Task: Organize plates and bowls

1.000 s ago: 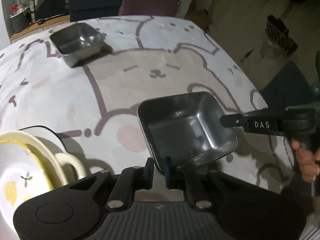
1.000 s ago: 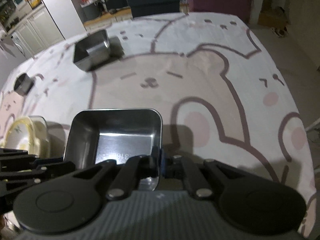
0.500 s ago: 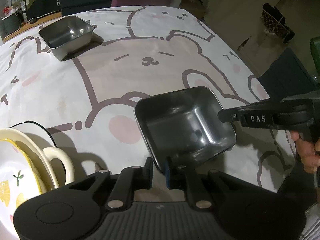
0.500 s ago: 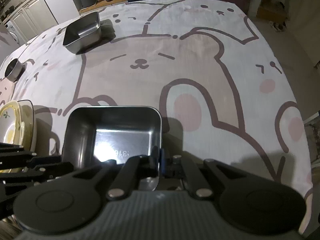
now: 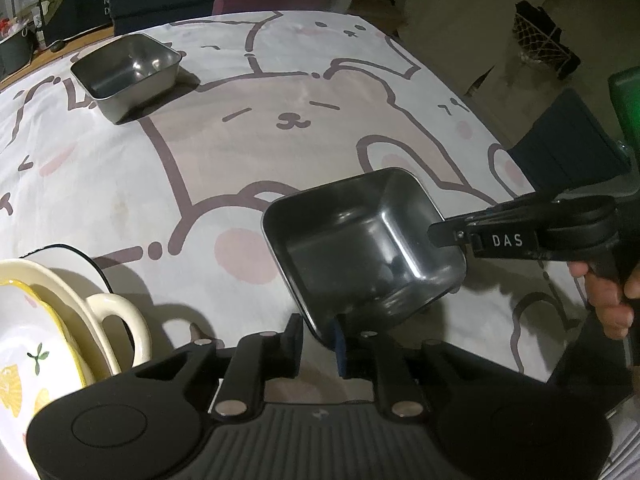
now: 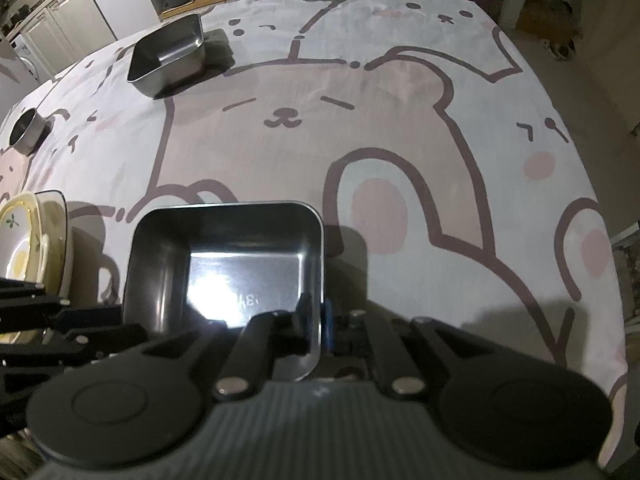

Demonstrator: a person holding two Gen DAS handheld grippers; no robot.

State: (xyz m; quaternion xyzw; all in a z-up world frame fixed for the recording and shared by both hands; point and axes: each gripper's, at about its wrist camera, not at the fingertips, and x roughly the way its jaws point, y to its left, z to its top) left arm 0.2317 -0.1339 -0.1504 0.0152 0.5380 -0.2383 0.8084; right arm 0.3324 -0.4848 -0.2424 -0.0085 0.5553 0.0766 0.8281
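A square steel tray (image 5: pixel 360 248) is held above the bear-print tablecloth by both grippers. My left gripper (image 5: pixel 318 340) is shut on its near rim. My right gripper (image 6: pixel 318 320) is shut on its right rim; the tray also shows in the right wrist view (image 6: pixel 224 264), and the right gripper's finger shows at the tray's right side in the left wrist view (image 5: pixel 452 236). A second square steel tray (image 5: pixel 126 76) stands at the far left of the table; it also shows in the right wrist view (image 6: pixel 170 56).
A stack of cream and yellow ceramic dishes (image 5: pixel 48 332) with a handle sits at the near left, also in the right wrist view (image 6: pixel 28 240). A small round steel cup (image 6: pixel 28 132) stands far left. The table edge (image 5: pixel 480 120) drops off on the right.
Both grippers have risen with the tray between them, so more of the table shows. Both holds on the tray are unchanged.
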